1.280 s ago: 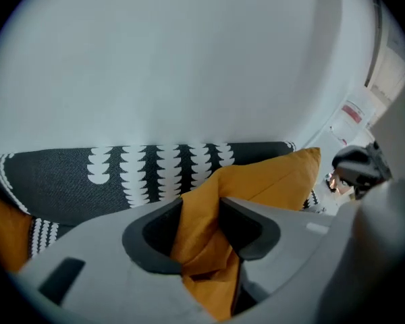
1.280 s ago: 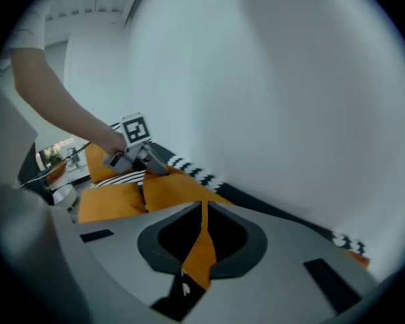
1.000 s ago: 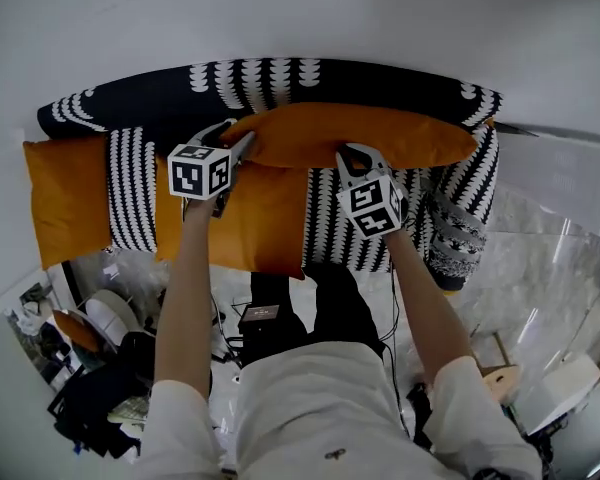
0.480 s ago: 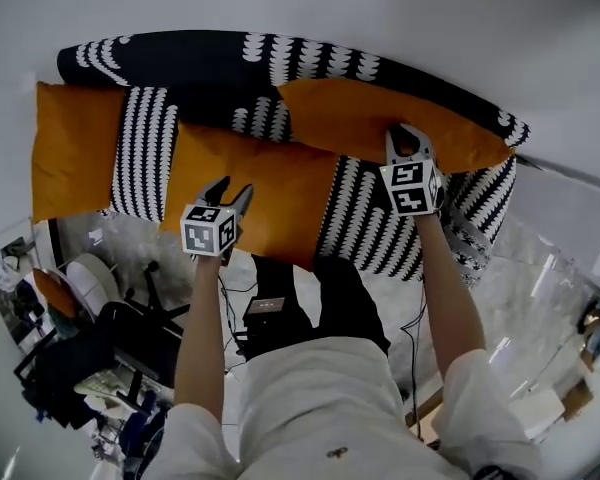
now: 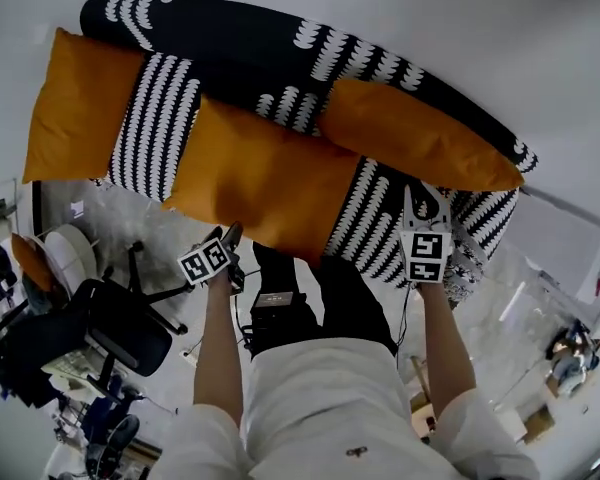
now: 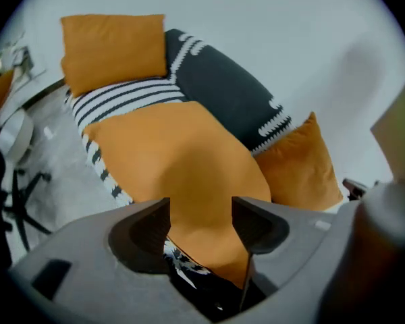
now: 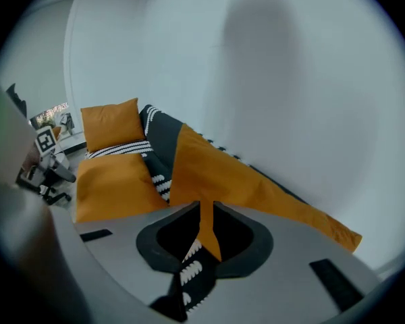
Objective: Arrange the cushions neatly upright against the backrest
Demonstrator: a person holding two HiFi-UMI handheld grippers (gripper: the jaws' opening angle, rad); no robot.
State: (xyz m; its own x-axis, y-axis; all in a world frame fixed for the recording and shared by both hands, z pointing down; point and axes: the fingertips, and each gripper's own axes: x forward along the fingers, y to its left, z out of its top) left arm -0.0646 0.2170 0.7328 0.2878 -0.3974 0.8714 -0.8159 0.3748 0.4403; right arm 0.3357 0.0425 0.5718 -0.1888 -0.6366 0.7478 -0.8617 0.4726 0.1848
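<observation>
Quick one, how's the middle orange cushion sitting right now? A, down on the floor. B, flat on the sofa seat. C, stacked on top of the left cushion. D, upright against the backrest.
B: the middle cushion lies flat on the striped sofa seat, in front of the backrest, unlike the right cushion, which leans on it.

The body of my right hand-held gripper (image 7: pixel 202 204) is covering the near edge of the right cushion (image 7: pixel 243 177) and the sofa (image 7: pixel 163 137) seat beneath. The left rim of that view is a grey blur, possibly my arm. In the head view, the middle cushion (image 5: pixel 260 183) hides the seat, and the floor clutter (image 5: pixel 35 368) is too small to name.
</observation>
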